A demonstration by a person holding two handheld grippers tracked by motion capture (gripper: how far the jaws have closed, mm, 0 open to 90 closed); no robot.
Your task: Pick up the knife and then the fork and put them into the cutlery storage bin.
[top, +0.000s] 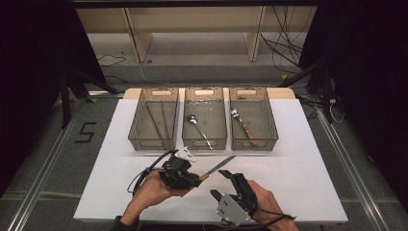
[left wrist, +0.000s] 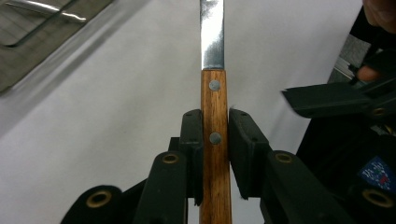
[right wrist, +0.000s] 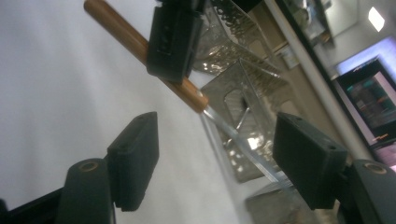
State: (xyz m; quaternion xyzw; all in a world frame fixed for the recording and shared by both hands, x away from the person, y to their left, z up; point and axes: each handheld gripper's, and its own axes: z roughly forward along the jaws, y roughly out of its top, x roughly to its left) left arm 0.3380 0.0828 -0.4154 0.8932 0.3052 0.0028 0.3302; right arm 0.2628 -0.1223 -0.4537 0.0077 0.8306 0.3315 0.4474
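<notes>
A table knife point(top: 219, 168) with a wooden handle point(left wrist: 215, 140) and steel blade point(left wrist: 211, 32) is held just above the white table, blade pointing toward the bins. My left gripper point(top: 195, 179) is shut on the handle, its pads point(left wrist: 192, 140) pressing both sides. My right gripper point(top: 220, 184) stands open to the right of the knife, its pads point(right wrist: 135, 154) wide apart with the blade point(right wrist: 243, 144) running between them, untouched. The left gripper's jaw shows in the right gripper view, clamped on the handle point(right wrist: 140, 46).
Three clear bins stand in a row at the back of the white mat: the left bin point(top: 154, 118) holds chopsticks, the middle bin point(top: 204, 118) a spoon point(top: 198, 129), the right bin point(top: 253, 118) a fork point(top: 243, 126). The table's front edge point(top: 192, 219) is near my hands.
</notes>
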